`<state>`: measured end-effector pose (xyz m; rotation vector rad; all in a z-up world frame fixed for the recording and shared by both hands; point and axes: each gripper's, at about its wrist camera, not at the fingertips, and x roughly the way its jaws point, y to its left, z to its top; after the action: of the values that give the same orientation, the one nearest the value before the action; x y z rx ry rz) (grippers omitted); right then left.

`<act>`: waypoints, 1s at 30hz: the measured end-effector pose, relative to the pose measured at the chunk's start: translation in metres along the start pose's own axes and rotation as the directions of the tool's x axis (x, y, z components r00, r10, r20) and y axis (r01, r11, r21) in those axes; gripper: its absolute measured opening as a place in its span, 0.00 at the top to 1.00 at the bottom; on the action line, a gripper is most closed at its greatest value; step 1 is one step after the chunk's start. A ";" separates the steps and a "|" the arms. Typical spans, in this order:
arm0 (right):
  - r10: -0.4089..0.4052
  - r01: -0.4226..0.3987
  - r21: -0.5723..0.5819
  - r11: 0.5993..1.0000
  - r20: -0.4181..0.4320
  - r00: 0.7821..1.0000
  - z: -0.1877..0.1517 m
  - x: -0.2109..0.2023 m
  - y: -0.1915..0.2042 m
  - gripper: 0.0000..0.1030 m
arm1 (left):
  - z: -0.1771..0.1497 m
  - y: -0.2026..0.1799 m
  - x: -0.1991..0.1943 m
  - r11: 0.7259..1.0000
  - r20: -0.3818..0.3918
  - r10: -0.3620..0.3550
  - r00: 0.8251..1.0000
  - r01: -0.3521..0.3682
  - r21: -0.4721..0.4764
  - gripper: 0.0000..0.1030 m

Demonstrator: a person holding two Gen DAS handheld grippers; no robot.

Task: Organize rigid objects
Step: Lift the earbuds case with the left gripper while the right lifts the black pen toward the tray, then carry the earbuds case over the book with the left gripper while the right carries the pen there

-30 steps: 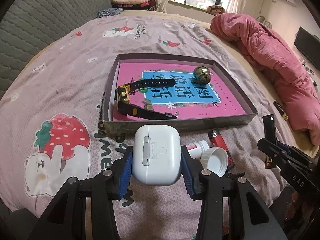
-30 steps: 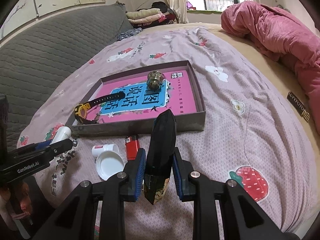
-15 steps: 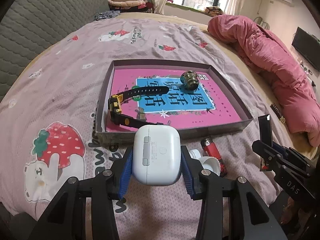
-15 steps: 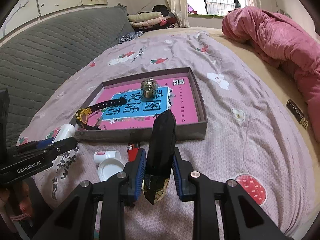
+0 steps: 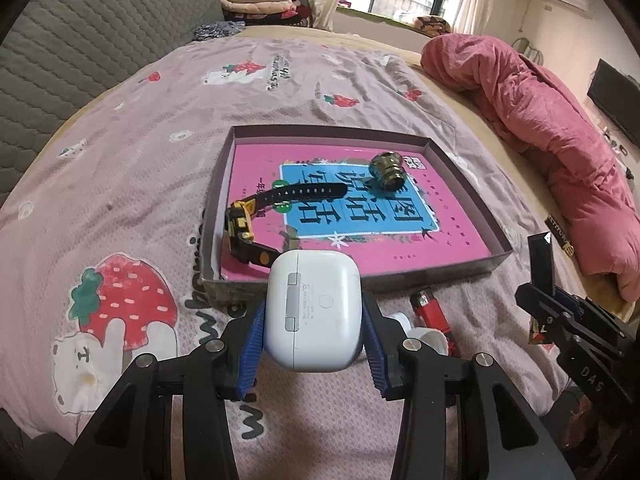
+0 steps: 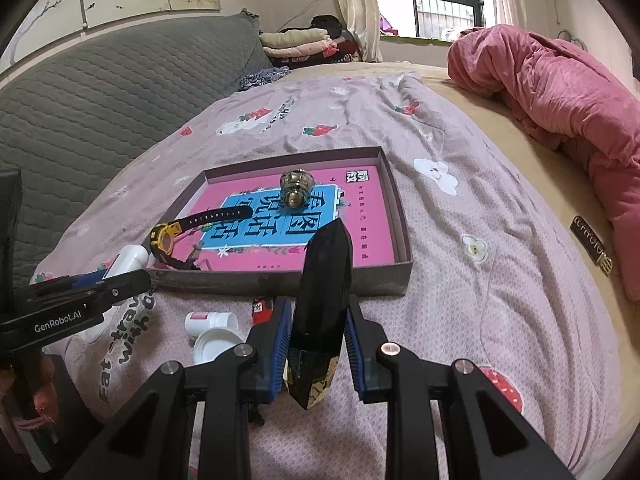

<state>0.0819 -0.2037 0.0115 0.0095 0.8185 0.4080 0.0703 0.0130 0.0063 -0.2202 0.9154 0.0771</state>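
Observation:
My left gripper (image 5: 314, 320) is shut on a white earbud case (image 5: 314, 308), held above the bedspread just in front of the shallow box (image 5: 466, 168) with a pink and blue lining. My right gripper (image 6: 316, 328) is shut on a black faceted pointed object (image 6: 324, 296), held in front of the same box (image 6: 400, 216). In the box lie a yellow and black watch (image 5: 248, 228) and a brass knob (image 5: 386, 172). The right gripper also shows at the right of the left wrist view (image 5: 560, 312), and the left gripper at the left of the right wrist view (image 6: 88, 292).
A red lighter (image 5: 430, 308), a small white bottle (image 6: 210, 320) and a white cap (image 6: 218, 344) lie on the bedspread in front of the box. A pink quilt (image 5: 540, 120) is heaped at the right. A grey padded headboard (image 6: 100, 92) runs along the left.
Both grippers have drawn back and risen slightly, each keeping its hold. The box sits a little farther off in both views.

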 end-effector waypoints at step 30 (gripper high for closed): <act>-0.007 0.008 -0.025 1.000 0.045 0.999 0.041 0.005 -0.001 0.74 | 0.052 0.004 0.021 0.999 0.052 0.021 0.998 -0.019 -0.032 0.56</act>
<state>0.1138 -0.1968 0.0361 -0.0081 0.7687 0.4097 0.1231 0.0284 0.0199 -0.2373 0.8650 0.1151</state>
